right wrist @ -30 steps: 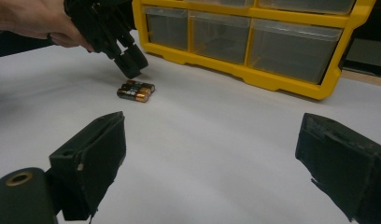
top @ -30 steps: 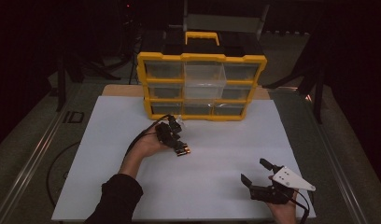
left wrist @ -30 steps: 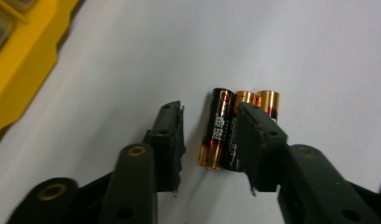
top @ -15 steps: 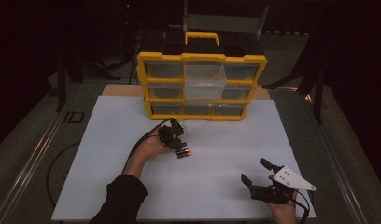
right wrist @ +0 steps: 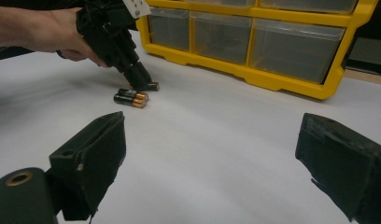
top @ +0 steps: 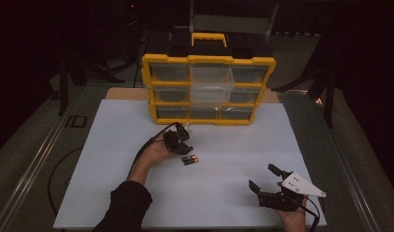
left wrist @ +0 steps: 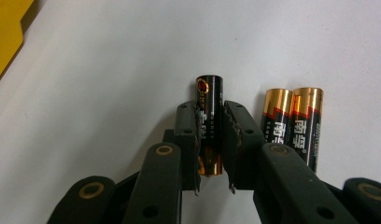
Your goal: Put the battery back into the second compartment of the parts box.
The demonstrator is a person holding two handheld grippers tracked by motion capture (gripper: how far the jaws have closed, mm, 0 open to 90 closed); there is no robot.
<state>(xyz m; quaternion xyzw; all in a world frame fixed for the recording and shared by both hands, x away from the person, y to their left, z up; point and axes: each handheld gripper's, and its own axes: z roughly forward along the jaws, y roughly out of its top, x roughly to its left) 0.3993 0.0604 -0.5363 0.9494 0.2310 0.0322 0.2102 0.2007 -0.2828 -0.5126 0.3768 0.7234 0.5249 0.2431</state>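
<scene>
On my left, my left gripper (left wrist: 210,140) has its two black jaws closed around one battery (left wrist: 210,105). The battery lies lengthwise between the jaws, its far end poking out past their tips and its near end sitting back in the gap. I judge I grip it along its length so it cannot roll on the flat white sheet (top: 224,193). Just outside my right-hand jaw lie two more batteries (left wrist: 293,123), side by side and touching each other, parallel to the held one. I think they are grouped there as a neat row.

On my right, my right gripper (top: 277,191) rests apart, jaws spread wide with nothing between them, waiting.

The left gripper view alone reveals the toothed pads biting the battery. The right gripper view shows the yellow drawer box (right wrist: 282,51) beyond its jaws, and the left hand (right wrist: 53,32) tilting its gripper down at the sheet.
</scene>
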